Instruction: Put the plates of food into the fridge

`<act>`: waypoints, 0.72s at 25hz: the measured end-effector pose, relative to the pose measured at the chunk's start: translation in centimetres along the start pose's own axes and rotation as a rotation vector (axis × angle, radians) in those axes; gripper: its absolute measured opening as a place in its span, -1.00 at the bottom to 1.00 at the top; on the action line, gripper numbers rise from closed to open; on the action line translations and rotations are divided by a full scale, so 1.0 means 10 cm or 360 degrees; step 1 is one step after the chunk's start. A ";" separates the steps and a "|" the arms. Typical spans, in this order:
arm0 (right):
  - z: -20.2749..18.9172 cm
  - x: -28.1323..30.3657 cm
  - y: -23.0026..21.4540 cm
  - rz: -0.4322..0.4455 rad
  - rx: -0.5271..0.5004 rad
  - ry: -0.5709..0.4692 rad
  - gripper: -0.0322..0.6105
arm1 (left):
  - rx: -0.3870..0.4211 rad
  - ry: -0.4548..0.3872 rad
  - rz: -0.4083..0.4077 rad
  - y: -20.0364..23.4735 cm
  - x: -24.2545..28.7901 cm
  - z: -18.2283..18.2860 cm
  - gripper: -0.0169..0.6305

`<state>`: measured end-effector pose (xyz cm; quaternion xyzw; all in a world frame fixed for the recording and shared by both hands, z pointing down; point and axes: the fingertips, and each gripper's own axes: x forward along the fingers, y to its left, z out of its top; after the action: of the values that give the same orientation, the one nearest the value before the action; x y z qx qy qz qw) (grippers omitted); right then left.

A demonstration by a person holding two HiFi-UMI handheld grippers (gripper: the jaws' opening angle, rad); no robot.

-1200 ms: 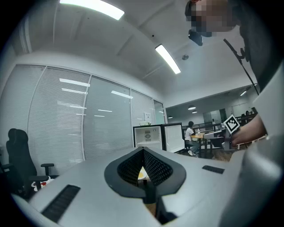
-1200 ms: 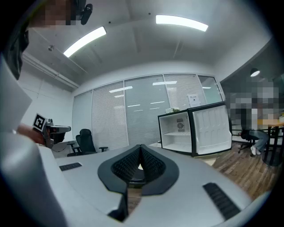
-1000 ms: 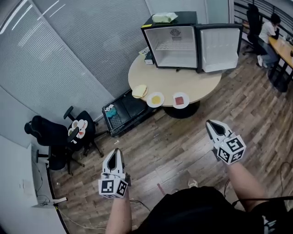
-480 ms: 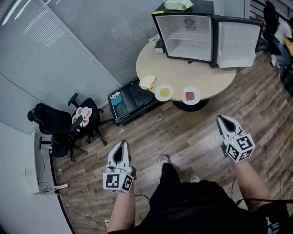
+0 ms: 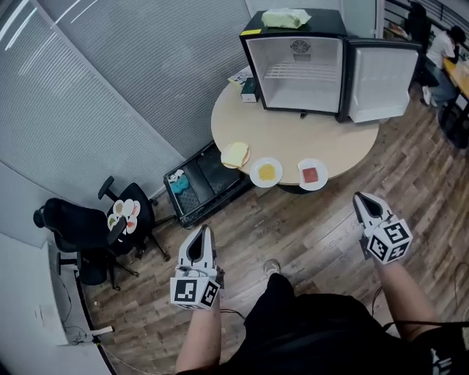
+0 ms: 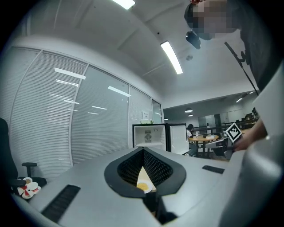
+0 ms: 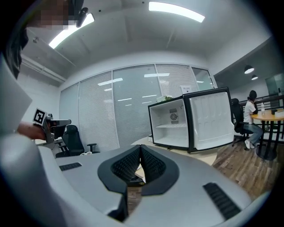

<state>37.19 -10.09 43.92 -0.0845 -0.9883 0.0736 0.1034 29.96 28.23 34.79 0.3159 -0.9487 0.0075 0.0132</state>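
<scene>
An open mini fridge (image 5: pixel 304 62) stands empty on a round table (image 5: pixel 344 143), its door swung to the right. At the table's near edge lie a plate with yellow food (image 5: pixel 266 172), a plate with red food (image 5: pixel 312 175) and a slice of bread (image 5: pixel 235 154). My left gripper (image 5: pixel 204 231) hangs shut over the wooden floor, well short of the table. My right gripper (image 5: pixel 360 198) is shut too, a little short of the red-food plate. The left gripper (image 6: pixel 143 150) points level at the fridge (image 6: pixel 153 136). The right gripper (image 7: pixel 140 146) faces the fridge (image 7: pixel 173 124).
A black crate (image 5: pixel 201 183) sits on the floor left of the table. A black office chair (image 5: pixel 80 227) with a plush toy stands at the far left. A pale bag (image 5: pixel 286 16) lies on the fridge, a small box (image 5: pixel 249 89) beside it. A person (image 5: pixel 443 44) sits at a desk, top right.
I have walked nearer the table, so table and fridge look closer. Both grippers came forward with me and stayed shut with nothing in them.
</scene>
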 end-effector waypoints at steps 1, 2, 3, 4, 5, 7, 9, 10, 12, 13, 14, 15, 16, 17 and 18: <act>-0.01 0.06 -0.01 -0.0030 0.0011 0.0010 -0.89 | 0.0002 0.0003 -0.0026 0.08 0.09 0.00 -0.93; -0.03 0.12 -0.01 -0.0060 0.0028 0.0021 -0.89 | 0.0005 0.0005 -0.0055 0.16 0.18 0.00 -0.93; -0.06 0.18 -0.01 -0.0091 0.0049 0.0031 -0.89 | 0.0008 0.0006 -0.0087 0.23 0.27 -0.02 -0.93; -0.08 0.24 -0.01 -0.0121 0.0067 0.0041 -0.89 | 0.0011 0.0008 -0.0118 0.32 0.36 -0.02 -0.93; -0.11 0.31 -0.01 -0.0150 0.0080 0.0052 -0.89 | 0.0015 0.0010 -0.0146 0.41 0.45 -0.03 -0.93; -0.15 0.45 0.01 -0.0208 0.0100 0.0073 -0.89 | 0.0016 0.0015 -0.0195 0.60 0.64 -0.05 -0.93; -0.18 0.60 0.02 -0.0259 0.0150 0.0084 -0.89 | 0.0008 0.0030 -0.0233 0.78 0.82 -0.04 -0.93; -0.18 0.67 0.03 -0.0281 0.0183 0.0076 -0.89 | 0.0011 0.0038 -0.0256 0.87 0.92 -0.04 -0.93; -0.14 0.81 0.07 -0.0332 0.0226 0.0043 -0.89 | 0.0025 0.0054 -0.0314 1.04 1.10 -0.07 -0.93; -0.12 0.88 0.08 -0.0364 0.0232 0.0026 -0.89 | 0.0030 0.0062 -0.0348 1.12 1.19 -0.09 -0.93; -0.11 0.93 0.10 -0.0399 0.0237 0.0012 -0.89 | 0.0034 0.0067 -0.0384 1.18 1.29 -0.11 -0.93; -0.12 0.98 0.10 -0.0434 0.0248 0.0001 -0.89 | 0.0037 0.0068 -0.0419 1.23 1.39 -0.13 -0.93; -0.14 1.02 0.11 -0.0469 0.0266 -0.0006 -0.89 | 0.0039 0.0064 -0.0449 1.26 1.49 -0.14 -0.93; -0.18 1.05 0.11 -0.0499 0.0289 -0.0008 -0.89 | 0.0038 0.0055 -0.0475 1.28 1.59 -0.15 -0.93; -0.23 1.07 0.12 -0.0524 0.0306 -0.0007 -0.89 | 0.0037 0.0046 -0.0500 1.29 1.69 -0.14 -0.93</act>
<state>27.51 -6.67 47.98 0.0886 -0.9774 0.1501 0.1196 8.78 28.47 36.66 0.4605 -0.8871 0.0209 0.0242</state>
